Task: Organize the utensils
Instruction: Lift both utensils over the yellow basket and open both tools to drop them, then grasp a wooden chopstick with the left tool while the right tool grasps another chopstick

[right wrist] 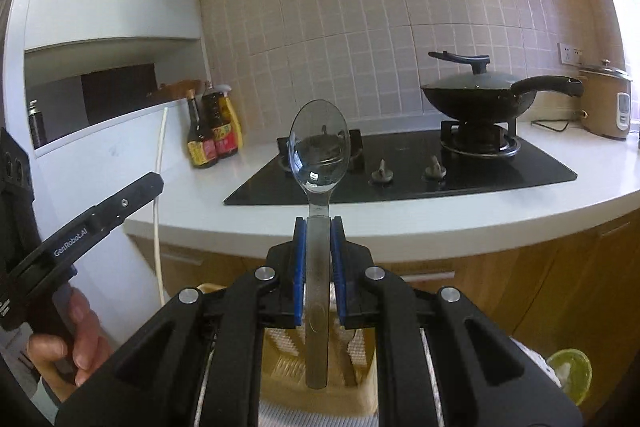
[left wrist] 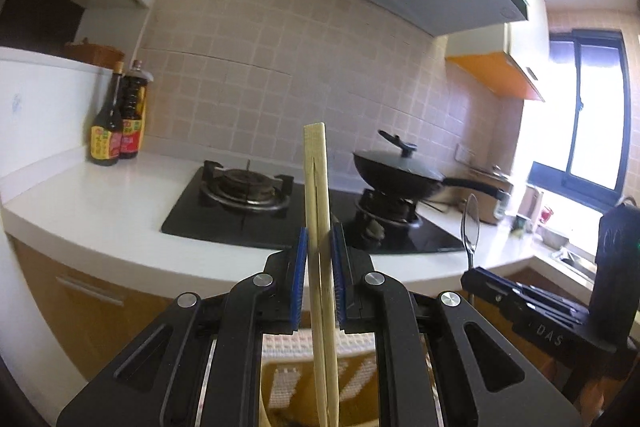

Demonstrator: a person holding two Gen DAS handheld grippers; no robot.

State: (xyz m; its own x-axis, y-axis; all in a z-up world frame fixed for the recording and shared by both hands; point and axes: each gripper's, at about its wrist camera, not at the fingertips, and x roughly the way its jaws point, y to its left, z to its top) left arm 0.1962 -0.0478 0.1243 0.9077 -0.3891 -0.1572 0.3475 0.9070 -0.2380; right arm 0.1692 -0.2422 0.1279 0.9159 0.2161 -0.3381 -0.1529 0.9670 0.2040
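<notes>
chopsticks (left wrist: 318, 211): pale matt wood | spoon (right wrist: 319, 151): glossy polished metal | hob (right wrist: 400, 171): glossy black glass | countertop (left wrist: 100, 211): smooth white

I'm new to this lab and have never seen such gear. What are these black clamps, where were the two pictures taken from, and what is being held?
No robot here: a person holds a two-finger clamp in each hand, each carrying a forward-looking camera. One picture looks along the left gripper, shut on wooden chopsticks. The other looks along the right gripper, shut on a metal spoon. Beyond lie a white countertop, a black gas stove with a lidded wok, and sauce bottles.
</notes>
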